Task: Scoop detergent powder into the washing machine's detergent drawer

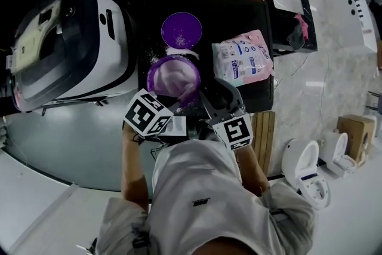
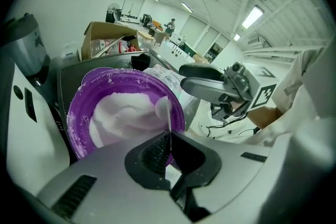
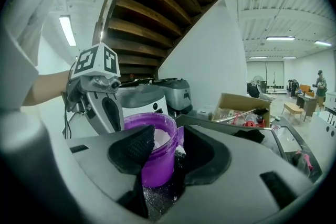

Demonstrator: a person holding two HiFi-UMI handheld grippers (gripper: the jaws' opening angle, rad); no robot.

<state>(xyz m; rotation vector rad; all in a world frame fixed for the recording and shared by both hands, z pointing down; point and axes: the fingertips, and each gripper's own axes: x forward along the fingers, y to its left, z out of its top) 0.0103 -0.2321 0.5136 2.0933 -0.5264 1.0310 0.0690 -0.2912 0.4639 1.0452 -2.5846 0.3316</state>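
Note:
A purple tub (image 1: pixel 174 76) of white detergent powder (image 2: pixel 128 115) stands on a black table (image 1: pixel 239 18), beside the white washing machine (image 1: pixel 71 39). My left gripper (image 2: pixel 169 144) is shut on the thin handle of a small white spoon (image 2: pixel 161 107), and the spoon's bowl rests at the powder's right edge. My right gripper (image 3: pixel 169 152) is closed on the tub's (image 3: pixel 149 152) near wall at the rim. In the head view the left gripper (image 1: pixel 170 100) and right gripper (image 1: pixel 206 92) meet at the tub's near side. I cannot make out the detergent drawer.
The tub's purple lid (image 1: pixel 181 29) lies just behind it. A pink and white detergent bag (image 1: pixel 243 57) lies to the right on the table. A cardboard box (image 3: pixel 239 107) with clutter stands behind. White toilets (image 1: pixel 304 167) stand on the floor at right.

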